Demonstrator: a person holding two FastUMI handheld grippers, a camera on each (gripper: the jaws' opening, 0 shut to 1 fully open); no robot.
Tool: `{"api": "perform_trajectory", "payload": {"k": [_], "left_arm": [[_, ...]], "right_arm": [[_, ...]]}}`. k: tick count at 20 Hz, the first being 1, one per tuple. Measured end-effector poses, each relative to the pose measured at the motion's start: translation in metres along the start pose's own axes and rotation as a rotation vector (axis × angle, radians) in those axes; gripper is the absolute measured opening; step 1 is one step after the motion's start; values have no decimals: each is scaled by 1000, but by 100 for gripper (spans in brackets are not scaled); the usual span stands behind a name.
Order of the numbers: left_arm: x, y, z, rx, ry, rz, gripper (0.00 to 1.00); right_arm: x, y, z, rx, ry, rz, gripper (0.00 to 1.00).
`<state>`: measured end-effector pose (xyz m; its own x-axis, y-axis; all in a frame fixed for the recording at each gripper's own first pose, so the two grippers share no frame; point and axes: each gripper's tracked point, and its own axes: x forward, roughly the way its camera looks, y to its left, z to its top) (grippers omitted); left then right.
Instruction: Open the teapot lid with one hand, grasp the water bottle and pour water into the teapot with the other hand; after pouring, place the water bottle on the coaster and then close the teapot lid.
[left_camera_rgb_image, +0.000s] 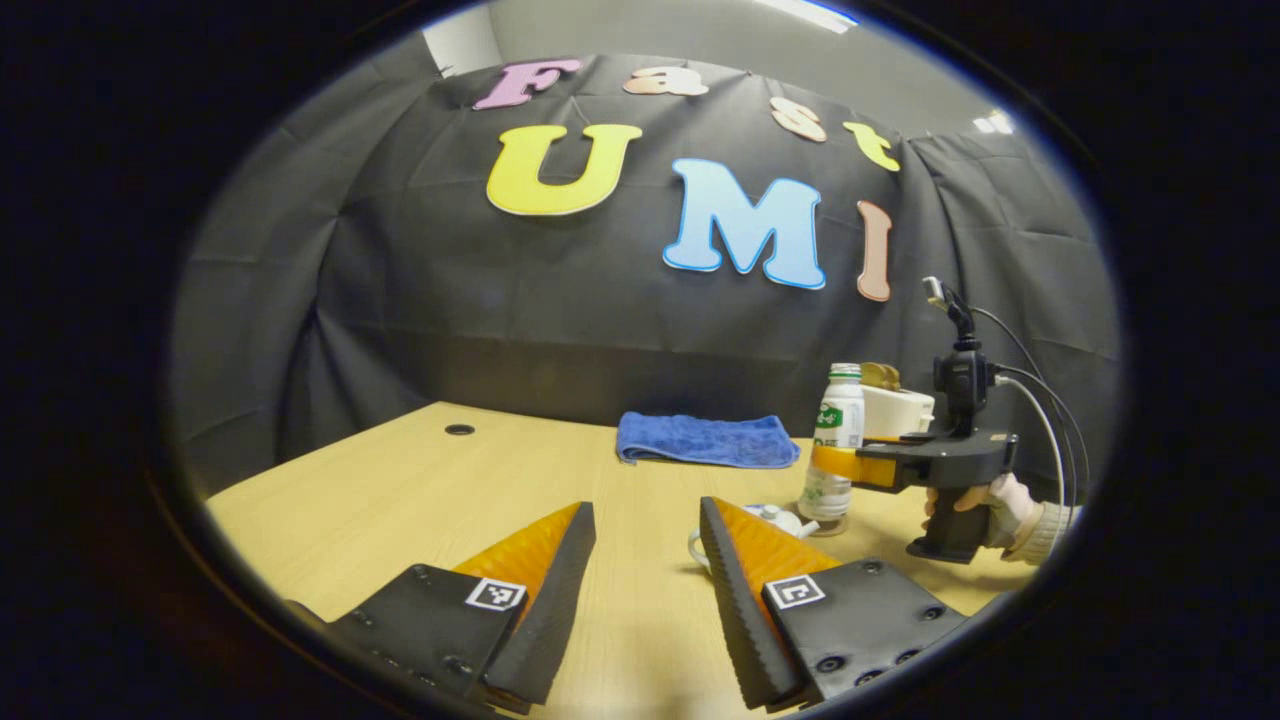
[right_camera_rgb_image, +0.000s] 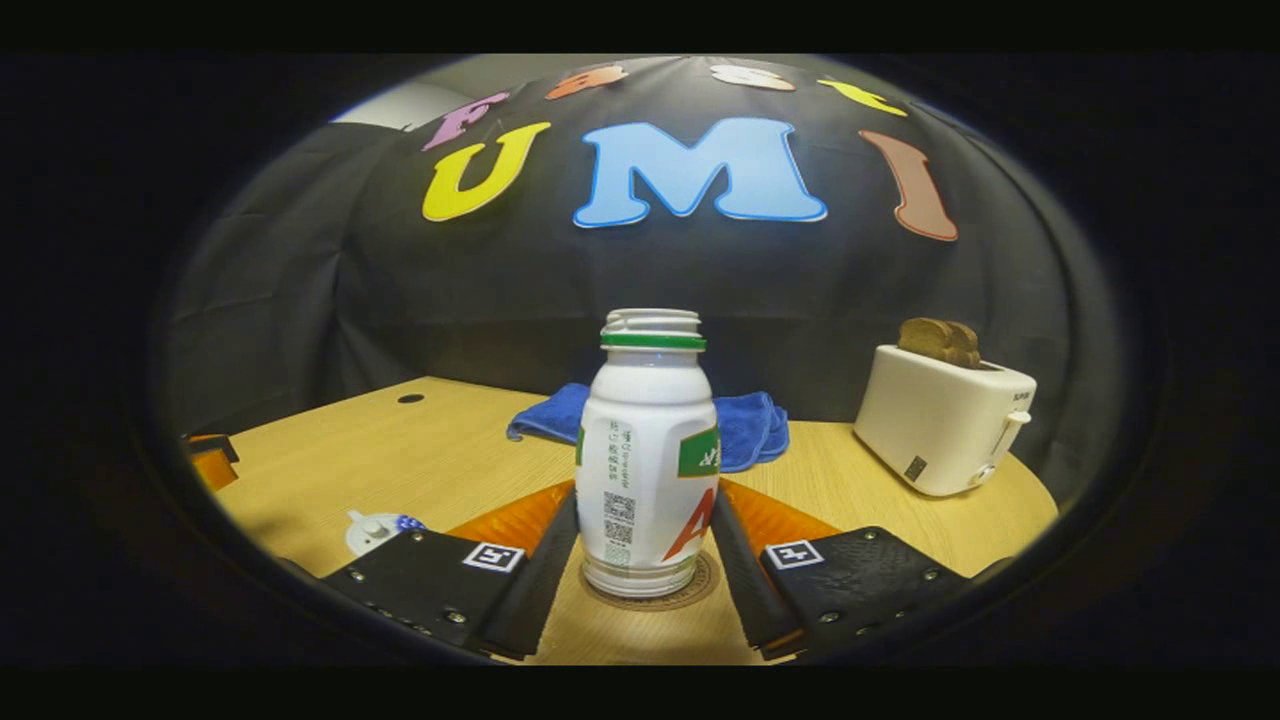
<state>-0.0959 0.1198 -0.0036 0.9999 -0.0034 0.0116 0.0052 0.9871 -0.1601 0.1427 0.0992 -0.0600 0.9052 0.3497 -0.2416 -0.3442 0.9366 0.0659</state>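
1. Flanking the water bottle (right_camera_rgb_image: 648, 450) on its coaster (right_camera_rgb_image: 690, 597), the right hand-held gripper (right_camera_rgb_image: 645, 545) looks barely touching, grip uncertain.
2. Spread wide, the left hand-held gripper (left_camera_rgb_image: 645, 560) hovers, teapot (left_camera_rgb_image: 775, 520) at one o'clock, lid on.

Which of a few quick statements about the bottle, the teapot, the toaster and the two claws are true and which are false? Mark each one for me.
1. The water bottle stands upright on the coaster. True.
2. The bottle has a cap screwed on. False: its threaded neck is open, with no cap on it.
3. The right claw has a finger on each side of the bottle. True.
4. The toaster is empty. False: brown bread sticks out of its top.
5. The left claw is shut on the teapot. False: its fingers stand apart with nothing between them, and the teapot sits on the table beyond them.
6. A blue towel lies on the table behind the bottle. True.
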Motion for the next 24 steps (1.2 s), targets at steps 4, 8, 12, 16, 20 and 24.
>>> {"api": "perform_trajectory", "payload": {"k": [4,8,12,16,20,24], "left_arm": [[0,1,-3,-4,5,0,76],[2,-3,-3,-5,7,-4,76],[2,-6,-3,2,6,-9,76],[1,-10,-1,3,3,-17,76],[-2,-20,4,8,-7,-28,76],[-7,-35,9,15,-16,-44,76]], "right_arm": [[1,-1,-3,12,-3,-2,73],[0,-1,-5,-7,-14,-1,73],[-3,1,-3,-18,-22,6,77],[-10,2,2,-34,-45,-1,97],[-28,1,14,-61,-87,-21,97],[-47,1,24,-72,-120,-31,99]]}}
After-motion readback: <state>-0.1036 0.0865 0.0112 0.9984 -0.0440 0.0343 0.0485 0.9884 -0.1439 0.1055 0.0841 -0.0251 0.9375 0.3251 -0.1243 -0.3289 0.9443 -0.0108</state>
